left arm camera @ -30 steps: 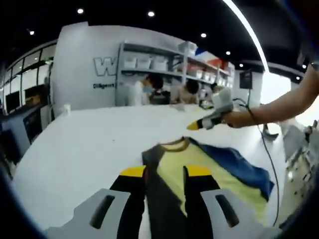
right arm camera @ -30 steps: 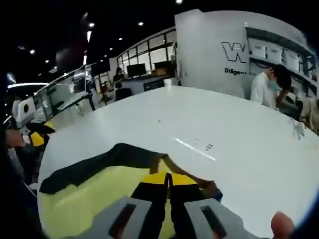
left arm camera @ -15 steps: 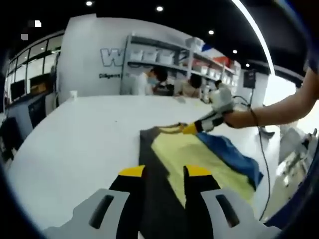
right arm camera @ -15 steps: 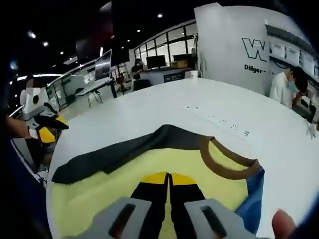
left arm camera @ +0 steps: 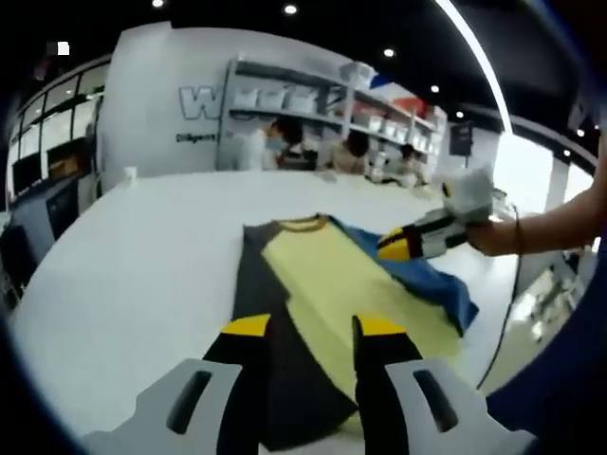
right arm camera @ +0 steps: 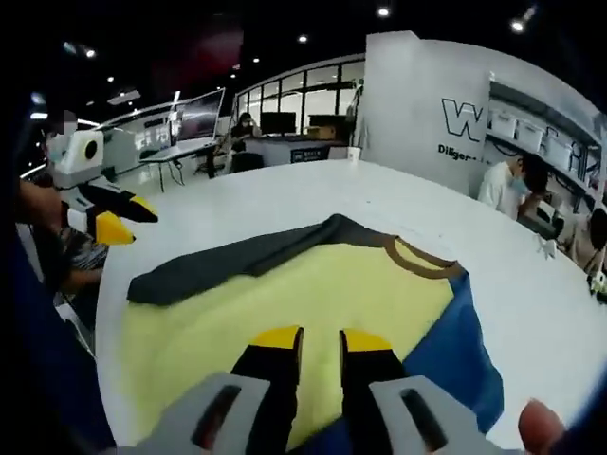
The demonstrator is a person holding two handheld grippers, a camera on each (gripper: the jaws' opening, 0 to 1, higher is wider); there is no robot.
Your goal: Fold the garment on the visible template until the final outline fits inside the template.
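A shirt (left arm camera: 322, 275) with a yellow body lies spread flat on the white table (left arm camera: 142, 256). It has a dark grey sleeve (left arm camera: 256, 284), a blue sleeve (left arm camera: 432, 282) and a brown collar (right arm camera: 417, 256). My left gripper (left arm camera: 313, 327) is open over the shirt's near grey corner. In the right gripper view the left gripper (right arm camera: 123, 218) hangs at the left, off the grey sleeve's (right arm camera: 237, 261) end. My right gripper (right arm camera: 321, 338) is open above the yellow body (right arm camera: 313, 294), beside the blue side (right arm camera: 446, 355). In the left gripper view the right gripper (left arm camera: 396, 248) hovers over the blue sleeve, held by a hand.
The table's rounded edge (right arm camera: 109, 313) runs close to the shirt's hem. A cable (left arm camera: 512, 294) hangs from the right gripper. Several people (left arm camera: 285, 147) sit by shelves behind the table's far edge, and desks with monitors (right arm camera: 199, 118) stand farther off.
My right gripper has opened and let go of the shirt near the collar, then drawn back toward the blue sleeve. The shirt now lies flatter. The left gripper's jaws stay apart.
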